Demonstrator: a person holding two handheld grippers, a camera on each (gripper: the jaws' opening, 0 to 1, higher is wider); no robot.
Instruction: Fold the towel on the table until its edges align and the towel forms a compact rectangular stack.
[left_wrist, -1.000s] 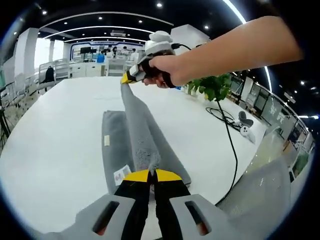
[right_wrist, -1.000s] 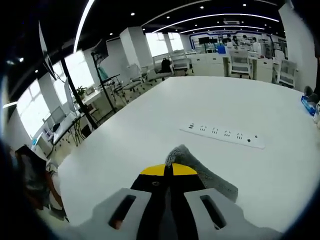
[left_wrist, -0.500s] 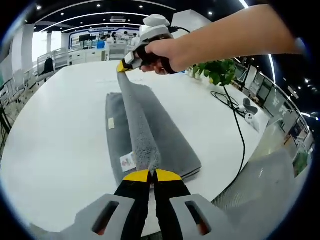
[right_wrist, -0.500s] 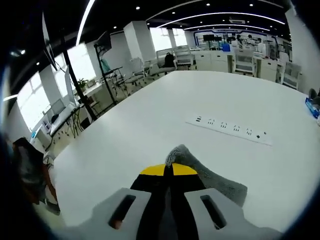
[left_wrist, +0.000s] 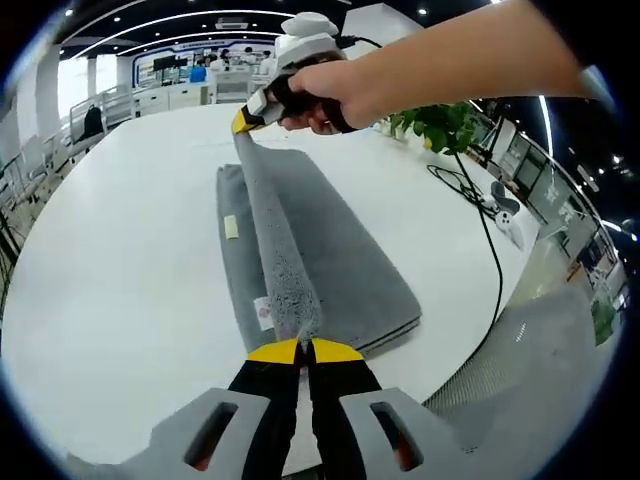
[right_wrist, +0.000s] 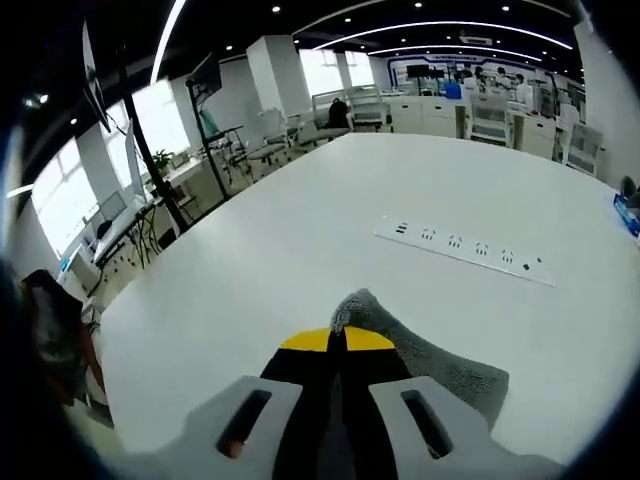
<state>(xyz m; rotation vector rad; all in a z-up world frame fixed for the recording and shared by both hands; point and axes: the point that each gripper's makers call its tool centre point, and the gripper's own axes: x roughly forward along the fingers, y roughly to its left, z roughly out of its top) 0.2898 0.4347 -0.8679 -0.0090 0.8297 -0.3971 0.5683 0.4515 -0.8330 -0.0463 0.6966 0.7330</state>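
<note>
Both tongs (left_wrist: 304, 349) (right_wrist: 335, 340) pinch the grey terry towel (left_wrist: 330, 270), its lifted edge stretched taut above folded layers on the white bench (left_wrist: 120, 300).

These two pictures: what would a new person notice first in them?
First, the gray towel on the white table, with one edge lifted into a taut ridge between the left gripper and the right gripper, both shut on it. In the right gripper view, a white power strip lies farther along the table.
</note>
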